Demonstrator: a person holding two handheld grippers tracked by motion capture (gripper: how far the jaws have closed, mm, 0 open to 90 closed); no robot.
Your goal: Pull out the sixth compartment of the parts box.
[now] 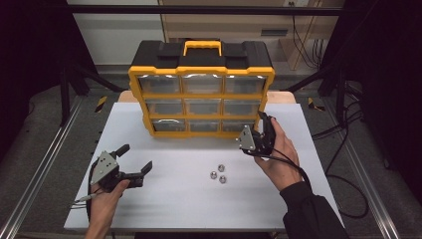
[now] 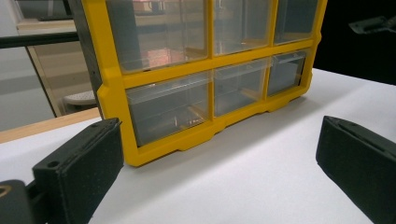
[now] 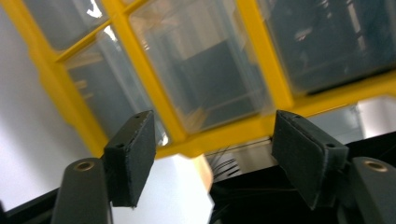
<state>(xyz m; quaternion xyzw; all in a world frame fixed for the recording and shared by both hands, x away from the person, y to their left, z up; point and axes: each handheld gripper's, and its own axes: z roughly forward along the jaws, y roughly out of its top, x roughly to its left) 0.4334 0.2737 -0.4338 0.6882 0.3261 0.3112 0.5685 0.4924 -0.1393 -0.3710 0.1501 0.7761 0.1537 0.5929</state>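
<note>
A yellow and black drawer cabinet [image 1: 201,94] with clear drawers stands at the back of the white table [image 1: 169,199]. Three small metal nuts [image 1: 217,173] lie close together on the table in front of it. My left gripper [image 1: 135,157] rests at the front left, open, with nothing between its jaws [image 2: 219,168]. It faces the cabinet's bottom row [image 2: 187,102]. My right gripper [image 1: 266,119] is raised by the cabinet's lower right corner, tilted, and points at the drawers [image 3: 205,60]. Its jaws [image 3: 212,149] stand apart and hold nothing.
Metal rails run along both sides of the table, and black cables [image 1: 343,149] trail over the floor at the right. In the left gripper view, the right gripper's grey plate [image 2: 373,23] shows far off at the top right. A wooden board edge [image 1: 281,97] sticks out behind the cabinet.
</note>
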